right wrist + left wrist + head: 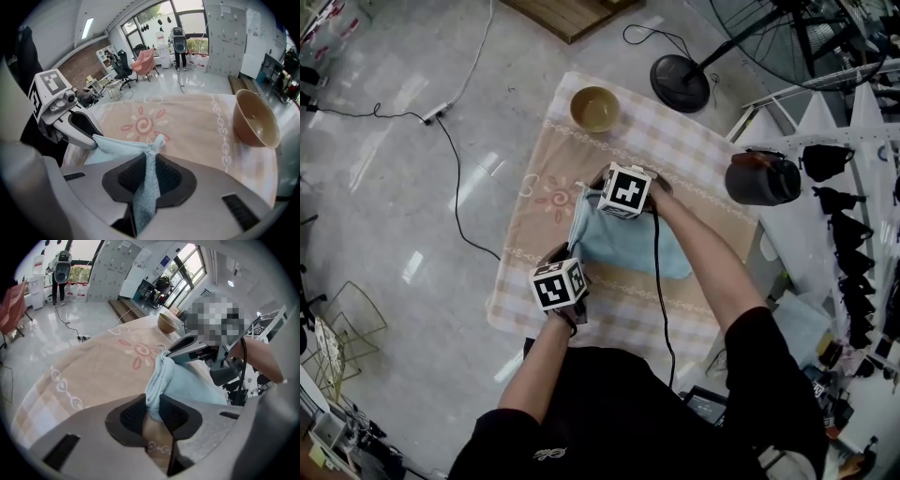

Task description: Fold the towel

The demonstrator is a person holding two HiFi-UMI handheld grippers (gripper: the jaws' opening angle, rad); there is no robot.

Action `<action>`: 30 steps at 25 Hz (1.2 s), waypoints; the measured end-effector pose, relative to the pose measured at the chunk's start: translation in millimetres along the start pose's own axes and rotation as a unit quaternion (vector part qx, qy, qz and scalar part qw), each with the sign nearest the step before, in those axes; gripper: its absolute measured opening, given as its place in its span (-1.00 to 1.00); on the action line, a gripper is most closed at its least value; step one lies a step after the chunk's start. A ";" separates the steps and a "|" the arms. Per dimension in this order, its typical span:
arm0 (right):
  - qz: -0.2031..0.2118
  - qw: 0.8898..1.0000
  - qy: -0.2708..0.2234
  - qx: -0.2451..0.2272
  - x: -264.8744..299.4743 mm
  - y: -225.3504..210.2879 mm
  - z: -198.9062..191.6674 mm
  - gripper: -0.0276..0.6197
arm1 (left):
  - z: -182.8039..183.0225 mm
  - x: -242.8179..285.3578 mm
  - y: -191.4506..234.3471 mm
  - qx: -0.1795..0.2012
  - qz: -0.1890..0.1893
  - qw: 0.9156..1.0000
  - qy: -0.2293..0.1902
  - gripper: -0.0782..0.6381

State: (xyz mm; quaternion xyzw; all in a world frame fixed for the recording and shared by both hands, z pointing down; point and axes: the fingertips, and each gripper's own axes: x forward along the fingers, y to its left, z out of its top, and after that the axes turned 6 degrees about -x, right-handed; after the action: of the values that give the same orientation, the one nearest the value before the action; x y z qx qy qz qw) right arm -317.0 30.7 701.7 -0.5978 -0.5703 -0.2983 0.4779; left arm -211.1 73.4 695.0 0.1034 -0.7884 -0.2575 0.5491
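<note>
A light blue towel (630,246) lies on a beige and pink patterned tablecloth (546,192). My left gripper (573,249) is at the towel's near left corner, and my right gripper (587,194) is at its far left corner. In the left gripper view the pads are shut on a bunched edge of the towel (161,376), with the left gripper (153,412) low on the cloth. In the right gripper view the right gripper (150,174) pinches a strip of towel (117,146), whose edge stretches taut across to the left gripper's fingers (77,129).
A tan bowl (594,108) stands at the table's far end, beyond the towel. A black fan base (680,82) and cables lie on the floor past it. A dark rounded object (762,178) and a white rack (844,187) crowd the right side.
</note>
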 end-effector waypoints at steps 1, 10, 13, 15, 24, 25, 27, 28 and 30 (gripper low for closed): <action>-0.002 1.000 -0.004 0.004 -0.4 -0.2 0.1 -0.74 | 3.0 0.3 2.1 -0.001 -0.004 1.000 0.000 -0.54; -0.069 0.987 -0.117 0.090 -26.8 -26.1 19.1 -0.78 | 70.3 -19.9 20.6 0.086 -0.014 0.996 -0.024 -0.58; -0.088 0.981 -0.141 0.100 -37.7 -29.3 21.1 -0.78 | 82.3 -24.4 14.8 0.118 -0.014 0.993 -0.025 -0.58; -0.095 0.979 -0.151 0.101 -45.5 -29.4 20.4 -0.78 | 84.8 -29.0 6.7 0.137 -0.015 0.990 -0.029 -0.58; -0.131 0.970 -0.194 0.069 -89.1 -8.1 15.4 -0.78 | 77.9 -58.9 -30.3 0.208 -0.019 0.976 -0.065 -0.58; -0.132 0.969 -0.196 0.069 -93.7 -4.9 13.4 -0.78 | 76.1 -61.6 -34.1 0.213 -0.021 0.975 -0.067 -0.58; -0.136 0.967 -0.202 0.071 -102.0 1.5 9.2 -0.78 | 72.0 -67.0 -42.1 0.218 -0.027 0.973 -0.070 -0.58; -0.139 0.966 -0.206 0.071 -106.0 4.8 7.6 -0.78 | 70.1 -70.2 -46.0 0.223 -0.029 0.972 -0.072 -0.58; -0.149 0.963 -0.216 0.069 -113.9 11.2 5.3 -0.78 | 66.7 -77.2 -54.1 0.237 -0.032 0.968 -0.077 -0.58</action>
State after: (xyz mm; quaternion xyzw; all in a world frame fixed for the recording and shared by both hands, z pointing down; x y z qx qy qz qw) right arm -326.7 -8.4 594.5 -0.5220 -0.7616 -0.1896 0.3340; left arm -250.0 81.6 586.5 0.2355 -0.8631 -0.0876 0.4380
